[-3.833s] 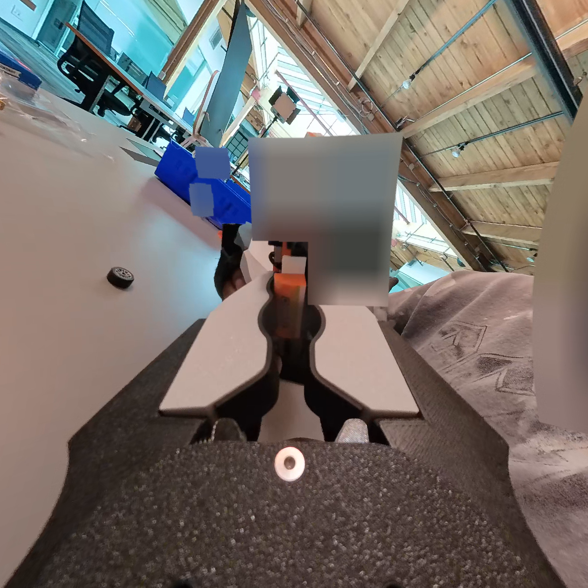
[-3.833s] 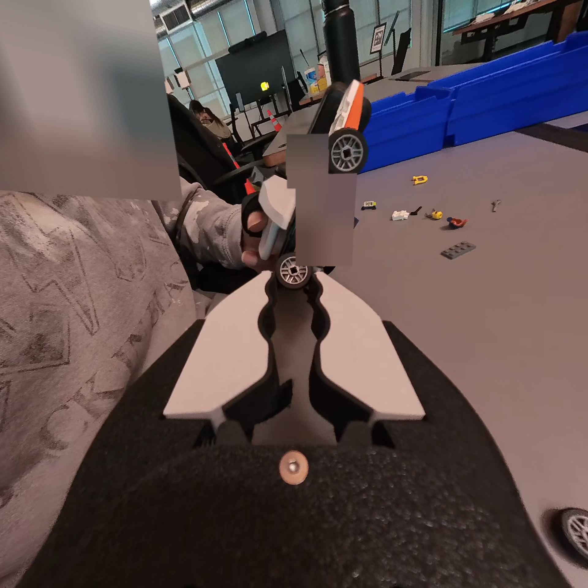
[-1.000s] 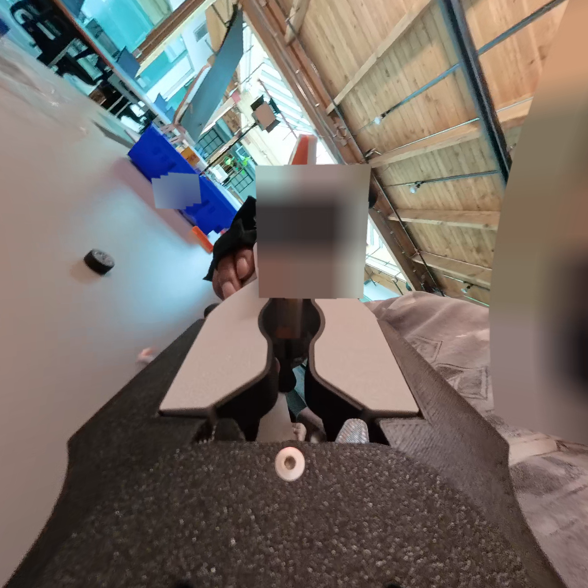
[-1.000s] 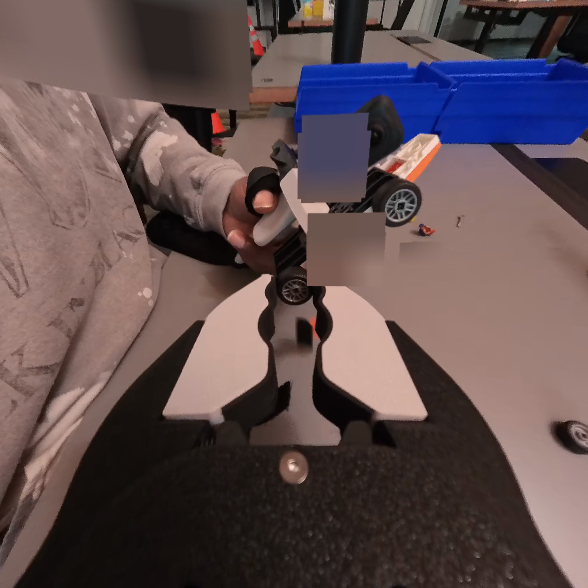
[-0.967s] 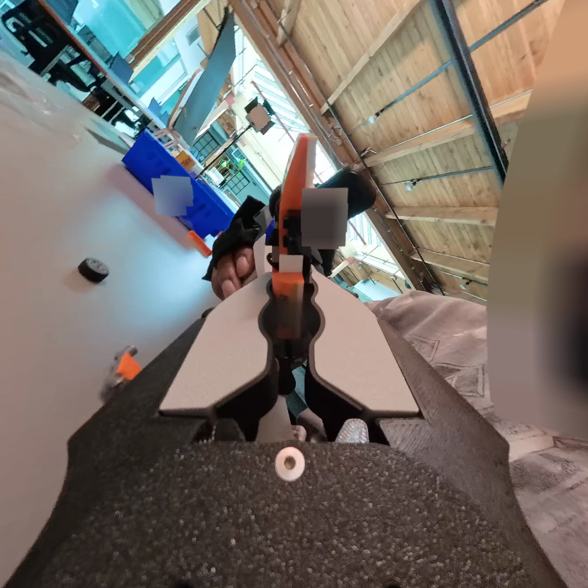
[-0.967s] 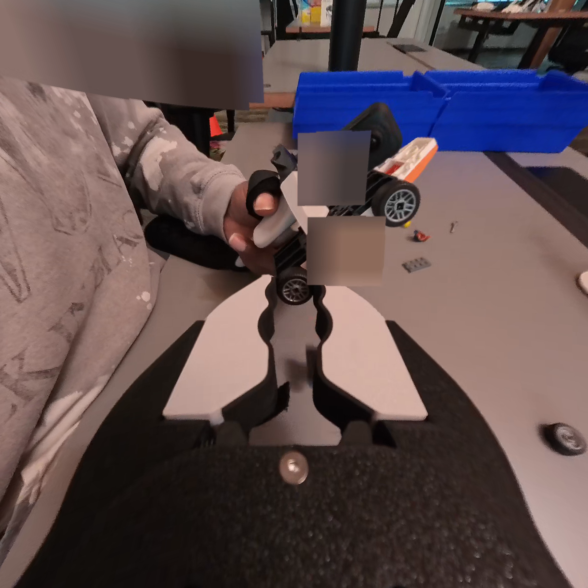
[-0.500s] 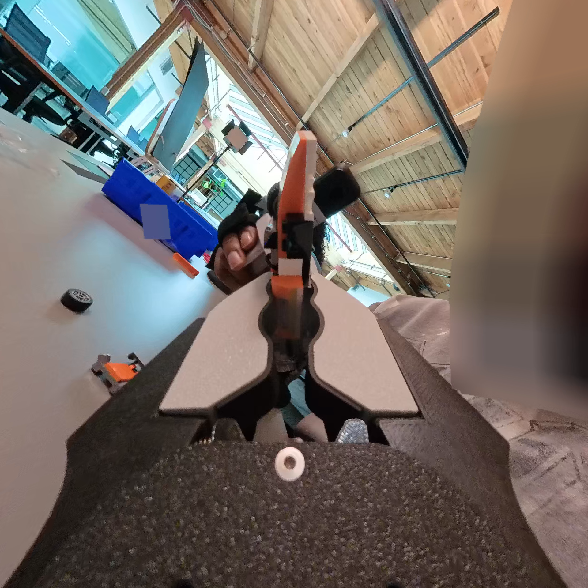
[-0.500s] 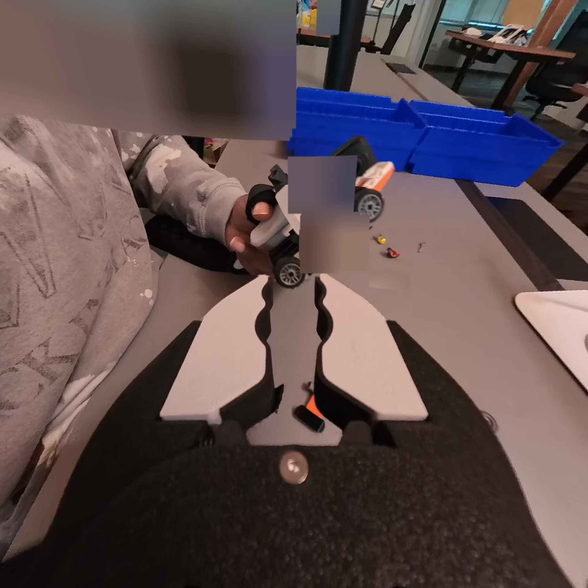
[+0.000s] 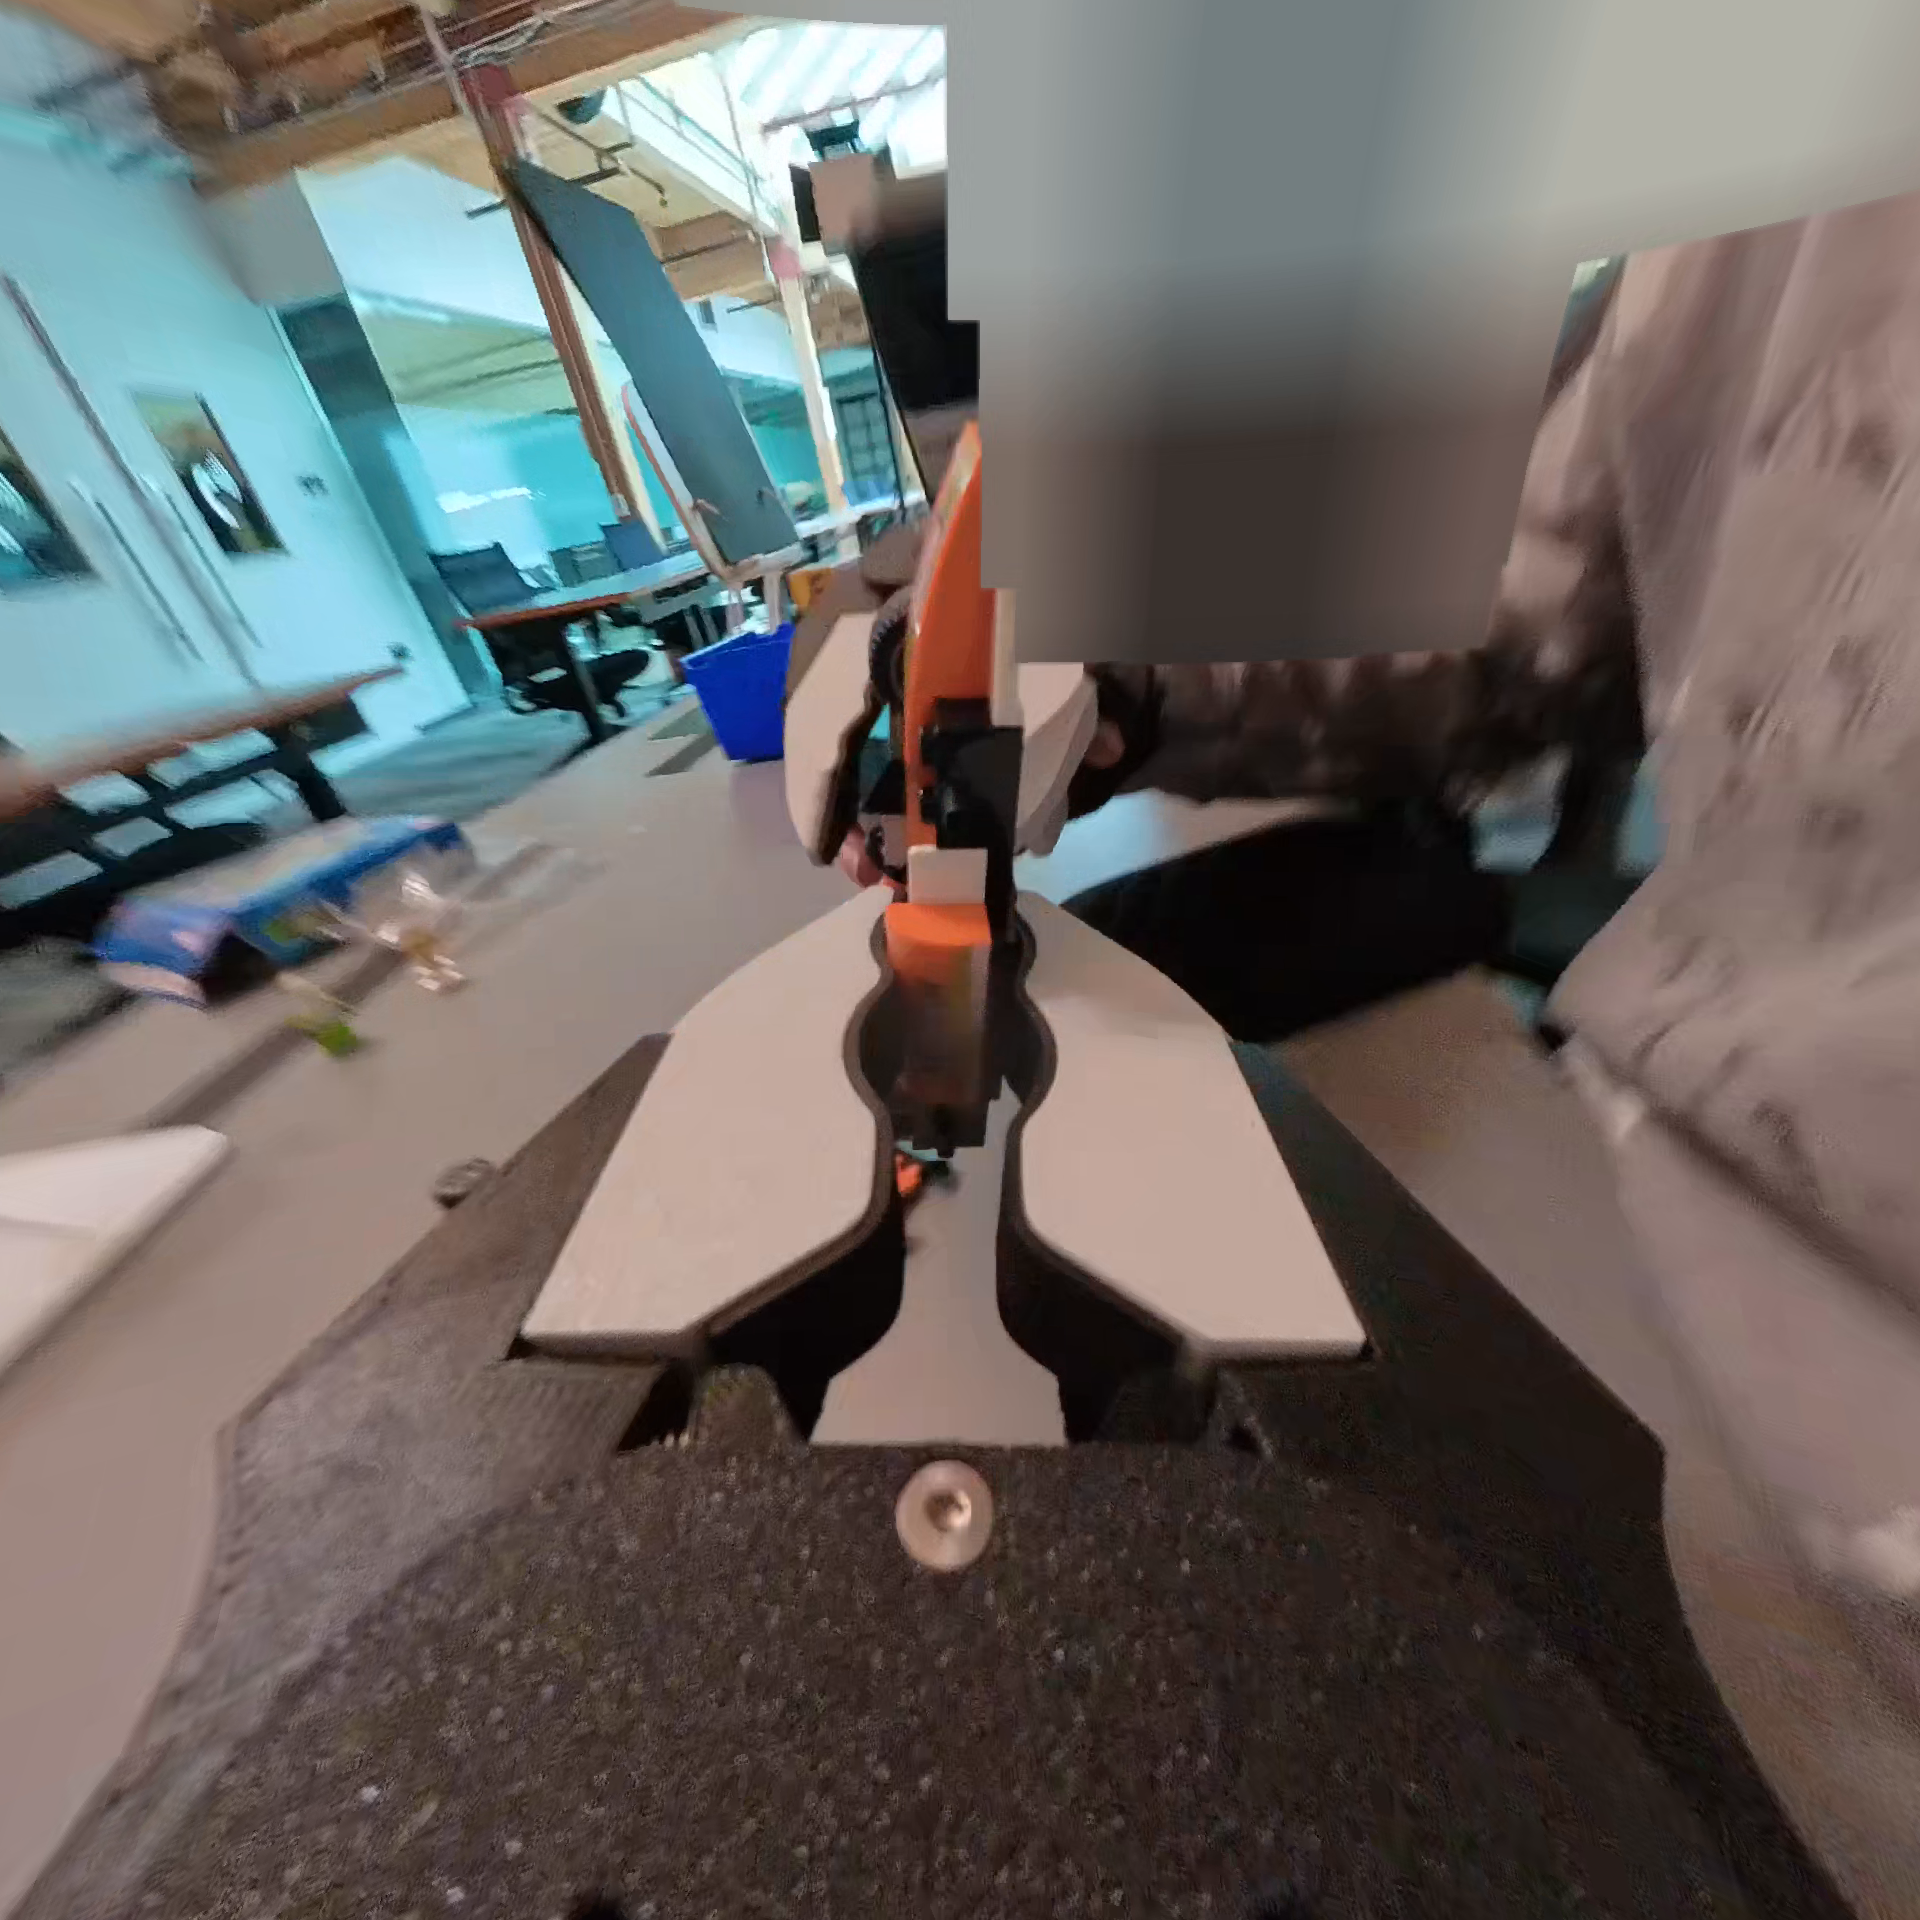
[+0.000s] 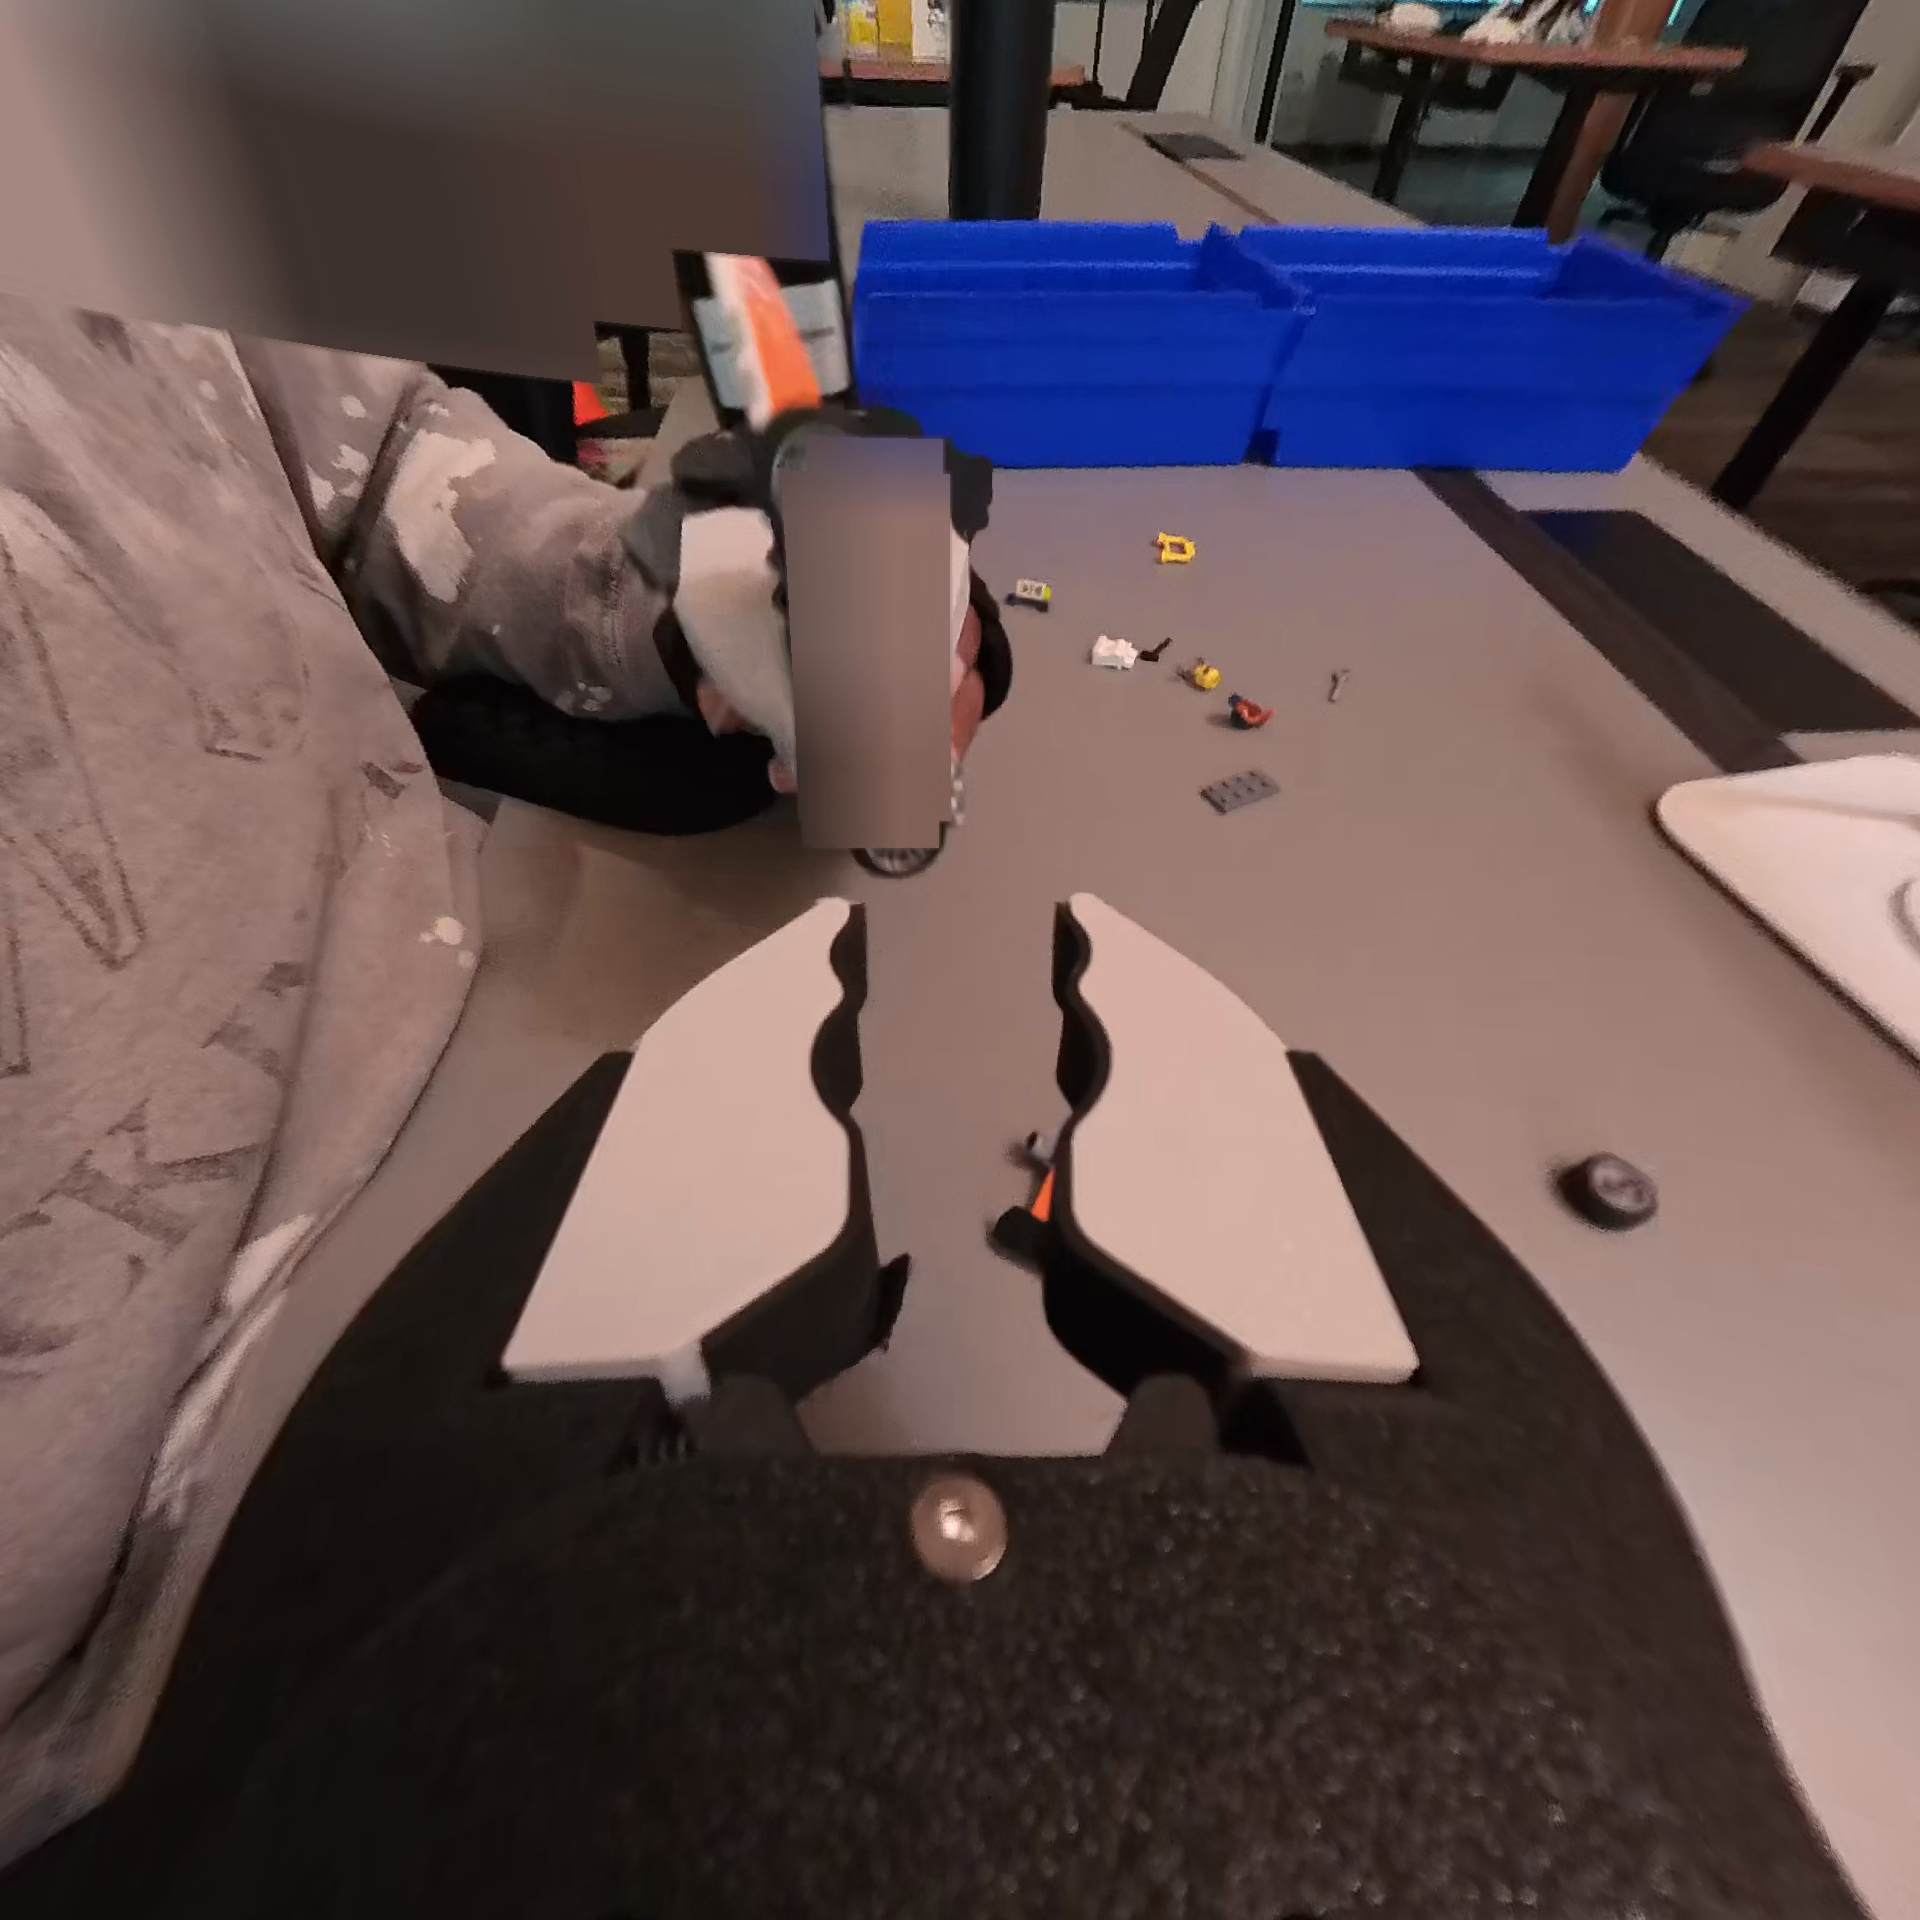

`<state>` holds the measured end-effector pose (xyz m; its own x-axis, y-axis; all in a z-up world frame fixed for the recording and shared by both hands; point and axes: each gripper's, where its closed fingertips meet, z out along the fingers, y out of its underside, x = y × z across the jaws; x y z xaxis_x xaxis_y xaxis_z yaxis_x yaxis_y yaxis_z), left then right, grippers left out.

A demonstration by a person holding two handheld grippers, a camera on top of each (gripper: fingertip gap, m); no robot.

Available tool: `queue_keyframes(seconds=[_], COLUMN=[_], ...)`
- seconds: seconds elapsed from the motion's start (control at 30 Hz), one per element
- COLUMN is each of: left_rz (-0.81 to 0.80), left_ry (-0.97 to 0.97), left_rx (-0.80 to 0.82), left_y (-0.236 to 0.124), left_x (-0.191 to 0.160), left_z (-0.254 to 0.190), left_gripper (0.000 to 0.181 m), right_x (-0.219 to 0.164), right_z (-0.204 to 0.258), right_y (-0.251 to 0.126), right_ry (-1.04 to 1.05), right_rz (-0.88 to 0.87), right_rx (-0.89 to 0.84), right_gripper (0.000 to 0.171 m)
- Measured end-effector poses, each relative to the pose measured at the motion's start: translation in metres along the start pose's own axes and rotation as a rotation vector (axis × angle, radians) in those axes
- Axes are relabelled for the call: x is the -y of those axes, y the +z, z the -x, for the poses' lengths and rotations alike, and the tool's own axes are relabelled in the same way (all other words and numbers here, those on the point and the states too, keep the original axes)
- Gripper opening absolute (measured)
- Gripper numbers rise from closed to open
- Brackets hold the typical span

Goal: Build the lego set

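In the left wrist view, the left gripper (image 9: 943, 925) has its pale fingers (image 9: 748, 1132) drawn narrow and clamped on the orange, white and black lego car (image 9: 951, 831), which stands on end between the tips and rises up past them, well clear of the grey surface (image 9: 582, 831). Just beyond the car, the right gripper (image 9: 935, 743) shows as two pale finger tips either side of it, with a gloved hand behind. Far left on the surface lie a blurred blue box and a clear bag. In the right wrist view, the right gripper (image 10: 961, 902) has its fingers (image 10: 707, 1153) spread wide with nothing between the tips. Near their base, against the inner edge of the right finger, a small orange and black lego piece (image 10: 1029, 1205) lies on the surface below. A loose black wheel (image 10: 1608, 1193) lies near, to the right. Just beyond the finger tips, one wheel of the car (image 10: 896, 858) shows under a blurred patch, apart from the tips, with the left gripper's pale finger beside it. Farther right, small loose pieces (image 10: 1205, 675) are scattered, a flat grey plate (image 10: 1238, 790) nearest. Two blue bins (image 10: 1288, 343) stand at the far edge.
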<state>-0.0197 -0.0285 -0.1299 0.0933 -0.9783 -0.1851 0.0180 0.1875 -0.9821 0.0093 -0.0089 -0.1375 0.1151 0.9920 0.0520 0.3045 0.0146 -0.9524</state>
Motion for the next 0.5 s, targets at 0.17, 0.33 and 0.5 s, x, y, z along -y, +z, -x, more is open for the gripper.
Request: queue_keyframes(seconds=[0.17,0.33,0.5], left_rz=[0.118,0.162,0.205], left_ry=[0.38,0.5,0.494], left_rx=[0.028,0.023,0.057], left_y=[0.011,0.015,0.013], left_x=[-0.014,-0.02,-0.027], left_z=[-0.018,-0.026,-0.019], left_gripper=[0.015,0.015,0.02], right_x=[0.012,0.009,0.004], right_z=[0.031,0.052,0.05], right_y=[0.013,0.022,0.02], right_ry=[-0.303,-0.468,-0.597], right_rz=[0.008,0.018,0.046], right_rx=[-0.036,-0.049,-0.141], right_gripper=[0.039,0.021,0.018])
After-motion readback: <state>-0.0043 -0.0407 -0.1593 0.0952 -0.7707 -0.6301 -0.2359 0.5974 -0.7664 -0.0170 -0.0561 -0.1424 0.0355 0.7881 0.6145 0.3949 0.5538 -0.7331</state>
